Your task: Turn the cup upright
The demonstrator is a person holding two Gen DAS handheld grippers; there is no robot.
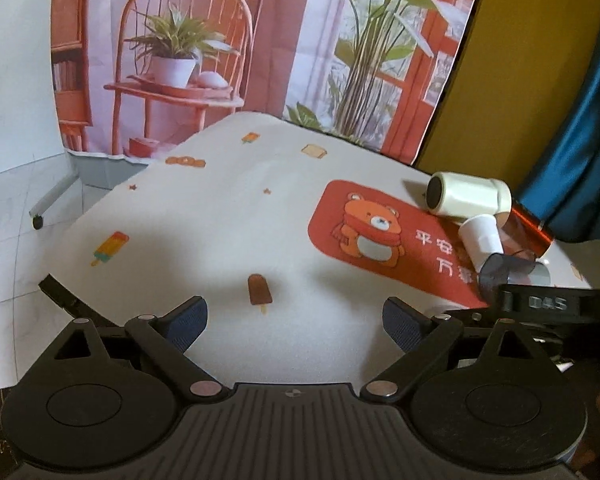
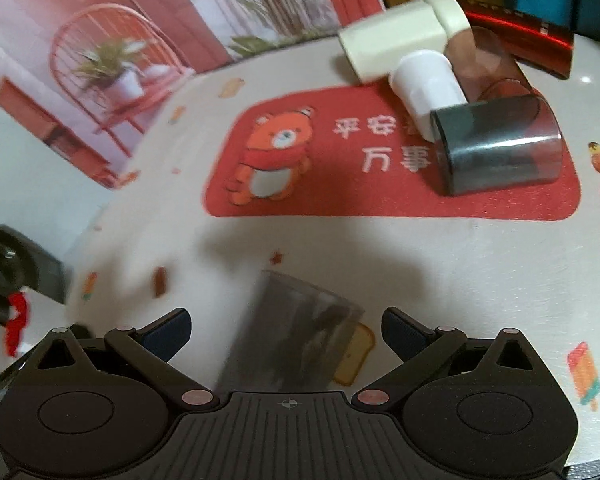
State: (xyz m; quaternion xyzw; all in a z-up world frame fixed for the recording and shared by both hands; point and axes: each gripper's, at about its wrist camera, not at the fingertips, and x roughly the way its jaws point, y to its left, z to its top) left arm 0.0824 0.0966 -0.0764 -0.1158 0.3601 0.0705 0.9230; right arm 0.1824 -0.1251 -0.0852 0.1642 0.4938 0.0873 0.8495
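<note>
Printed tablecloth (image 1: 228,216), red bear mat (image 2: 300,196).

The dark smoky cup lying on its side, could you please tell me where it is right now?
In the right wrist view, the dark smoky cup lies at upper right on the red bear mat, touching the white cup behind it.
</note>
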